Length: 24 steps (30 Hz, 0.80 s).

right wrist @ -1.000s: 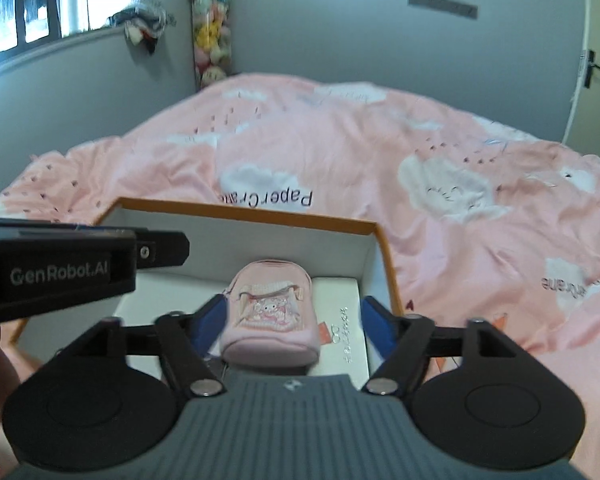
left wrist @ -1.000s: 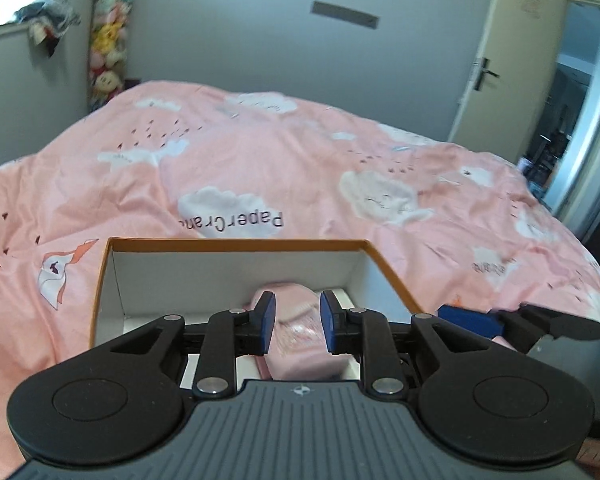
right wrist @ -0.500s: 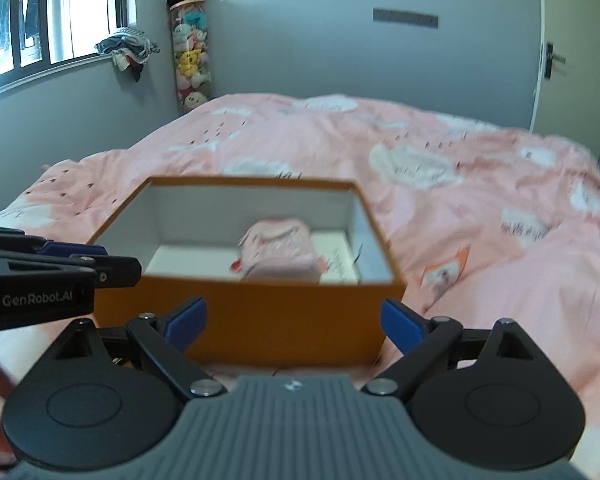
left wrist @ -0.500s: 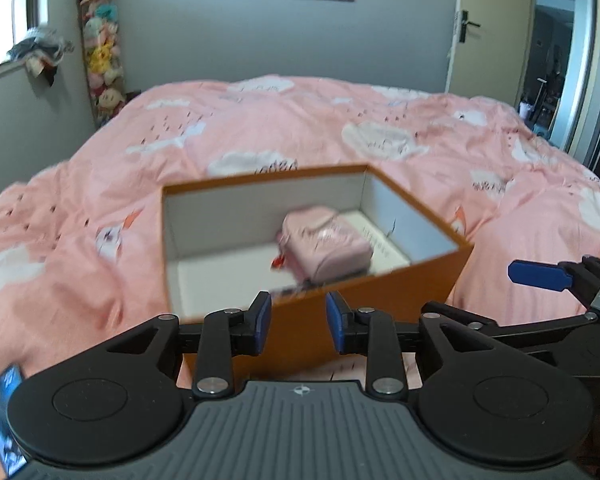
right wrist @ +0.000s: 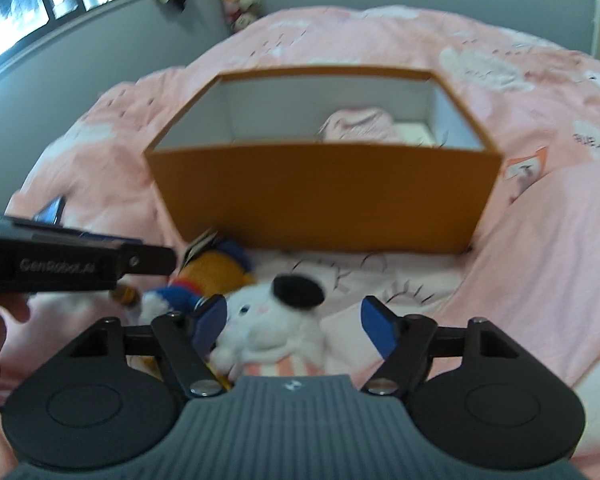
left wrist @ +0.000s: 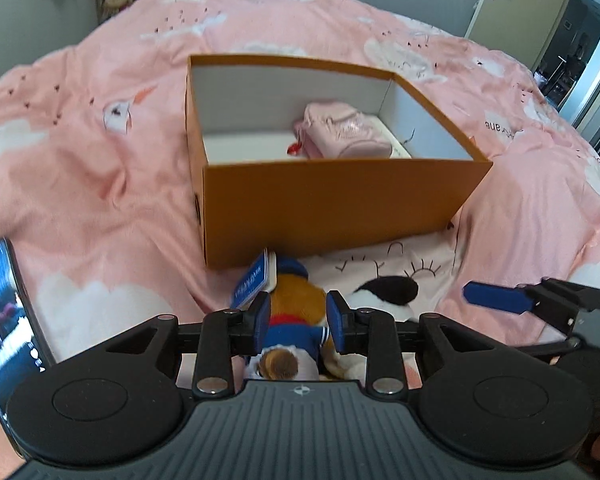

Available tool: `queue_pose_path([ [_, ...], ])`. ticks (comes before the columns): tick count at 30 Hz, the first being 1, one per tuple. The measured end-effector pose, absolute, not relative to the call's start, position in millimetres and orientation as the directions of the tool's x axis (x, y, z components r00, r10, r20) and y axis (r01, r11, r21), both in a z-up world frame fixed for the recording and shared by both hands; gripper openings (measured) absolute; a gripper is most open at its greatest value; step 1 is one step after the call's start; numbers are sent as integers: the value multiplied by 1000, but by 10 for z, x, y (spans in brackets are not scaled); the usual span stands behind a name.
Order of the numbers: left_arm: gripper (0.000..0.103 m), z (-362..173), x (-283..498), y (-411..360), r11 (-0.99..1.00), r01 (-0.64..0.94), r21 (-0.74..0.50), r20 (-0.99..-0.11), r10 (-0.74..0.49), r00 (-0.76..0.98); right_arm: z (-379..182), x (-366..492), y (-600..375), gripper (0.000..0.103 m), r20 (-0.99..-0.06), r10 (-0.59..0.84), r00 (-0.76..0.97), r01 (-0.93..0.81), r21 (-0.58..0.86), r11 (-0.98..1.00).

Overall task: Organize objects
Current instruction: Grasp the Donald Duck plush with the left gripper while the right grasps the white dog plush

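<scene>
Both plush toys lie on the bed just this side of the orange box point(left wrist: 332, 204): your left tongs point(left wrist: 298, 322), jaws apart, straddle the sailor-suited toy point(left wrist: 290, 312), while your right tongs point(right wrist: 294, 326), lately narrowing, frame the white rabbit point(right wrist: 274, 328) without gripping.

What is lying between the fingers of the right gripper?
In the right wrist view, the white plush toy with a black ear lies between the blue pads of the right gripper; they do not press it.
</scene>
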State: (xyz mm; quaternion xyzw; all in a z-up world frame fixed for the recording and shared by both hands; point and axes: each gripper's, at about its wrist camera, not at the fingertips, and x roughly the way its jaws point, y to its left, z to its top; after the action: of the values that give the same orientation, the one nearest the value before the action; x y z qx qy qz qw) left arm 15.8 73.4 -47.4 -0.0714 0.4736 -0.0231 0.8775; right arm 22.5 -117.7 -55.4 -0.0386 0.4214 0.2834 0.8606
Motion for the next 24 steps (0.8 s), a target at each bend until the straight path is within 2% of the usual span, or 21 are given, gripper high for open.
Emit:
queue_pose_path([
  [7, 35, -589, 170, 798, 982, -56, -181, -853, -129, 506, -760, 255, -1082, 72, -808, 427, 406, -540, 165, 826],
  [12, 35, -680, 177, 892, 970, -91, -227, -862, -157, 482, -901, 285, -988, 62, -838, 403, 367, -558, 149, 816],
  [24, 35, -822, 214, 1060, 939, -138, -315, -859, -220, 463, -917, 294, -900, 62, -836, 402, 373, -590, 120, 798],
])
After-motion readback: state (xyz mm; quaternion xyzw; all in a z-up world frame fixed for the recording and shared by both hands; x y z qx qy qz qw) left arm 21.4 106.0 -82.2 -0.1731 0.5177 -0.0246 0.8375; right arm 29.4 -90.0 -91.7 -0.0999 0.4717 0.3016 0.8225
